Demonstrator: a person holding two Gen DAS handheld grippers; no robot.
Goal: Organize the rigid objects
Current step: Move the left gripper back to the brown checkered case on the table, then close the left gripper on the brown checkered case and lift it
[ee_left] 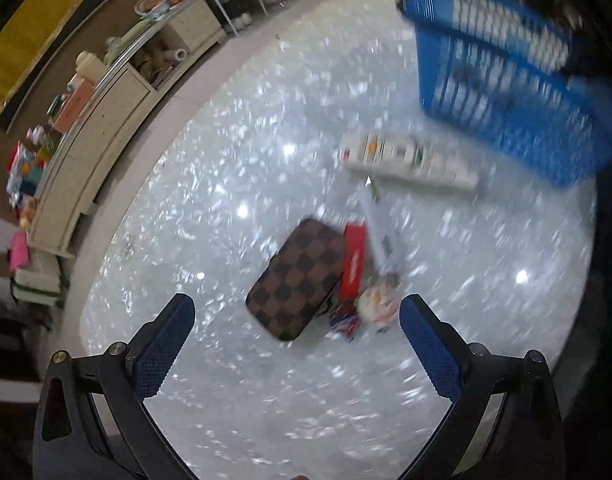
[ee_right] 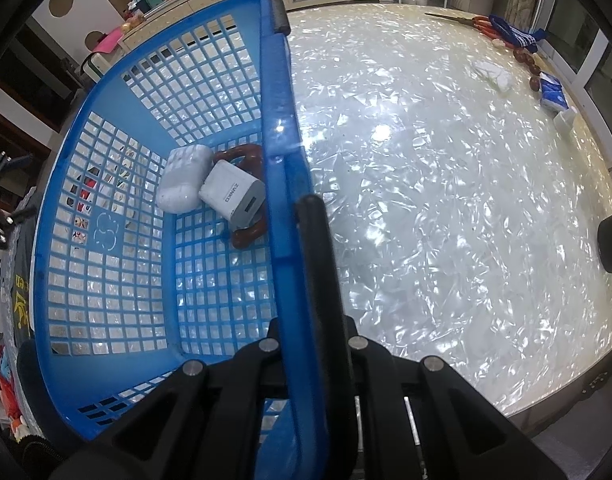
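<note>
Left gripper (ee_left: 297,334) wide open, empty, above checkered case (ee_left: 296,280) on table (ee_left: 226,184). Case looks stiff, light; grab across short sides. Right gripper (ee_right: 302,216) clamped on basket (ee_right: 280,160) rim.

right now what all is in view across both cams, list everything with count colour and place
basket: 1, blue, on the table, rim pinched by the right gripper
white cases: 2, white and grey, inside the basket
ring-shaped piece: 1, reddish brown, in the basket under the cases
checkered case: 1, brown, on the table ahead of the left gripper
flat box: 1, red, beside the checkered case
power strip: 1, white, next to the basket
scissors: 1, orange handles, far table edge
tissue pack: 1, blue, far right edge
table: 1, pearly white
left gripper: 1, open, empty
right gripper: 1, shut on the basket
</note>
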